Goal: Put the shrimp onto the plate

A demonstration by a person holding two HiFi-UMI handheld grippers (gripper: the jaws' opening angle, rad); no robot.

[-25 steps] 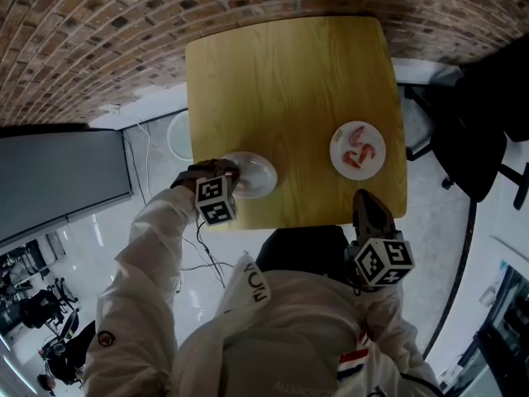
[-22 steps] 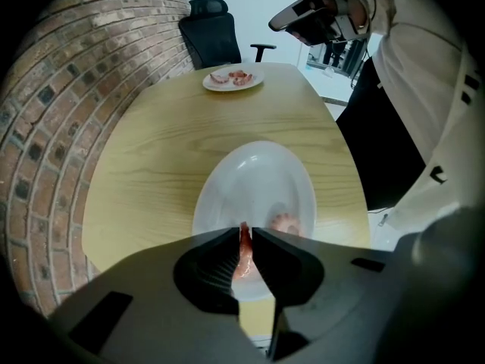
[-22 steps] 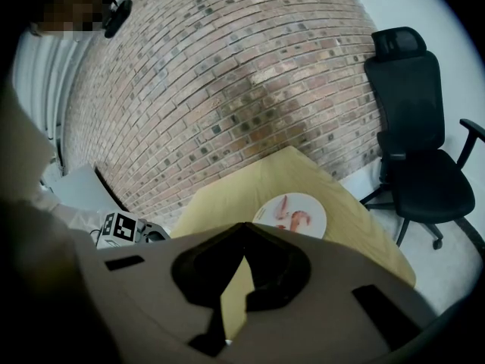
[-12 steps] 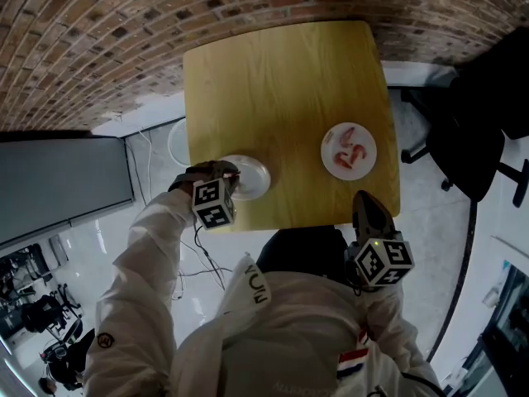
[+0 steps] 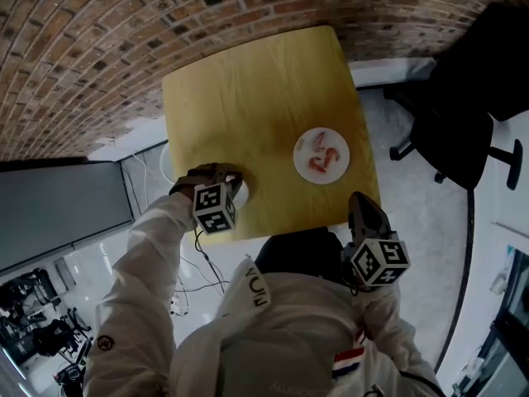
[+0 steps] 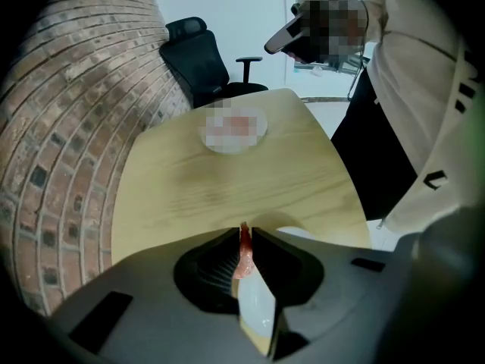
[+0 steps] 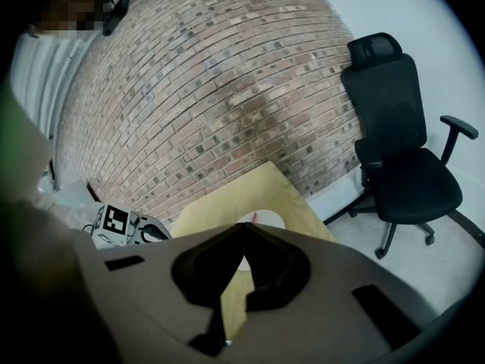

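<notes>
Plate (image 5: 321,155) on right of table (image 5: 248,98), left tongs (image 6: 244,232) at its near-left edge, chair (image 5: 463,98) further right

The person wears a white jacket (image 5: 281,337) with black lettering (image 5: 256,288).

A: What stood around there, besides the work itself?
B: A square wooden table (image 5: 256,114) of light yellow colour. Its far side was close to a brick wall (image 5: 124,23) at 12 o'clock.
A: And at the sides?
B: At 3 o'clock from the table, a black office chair (image 5: 467,114) with armrests stood on a pale, shiny floor (image 5: 413,213), apart from the table. A white skirting board (image 5: 388,71) ran along the foot of the wall there.
A: The other side?
B: At 9 o'clock was a big grey panel (image 5: 58,213). Just beside the table edge there was a white round thing (image 5: 168,162), partly hidden; I could not tell what it was.
</notes>
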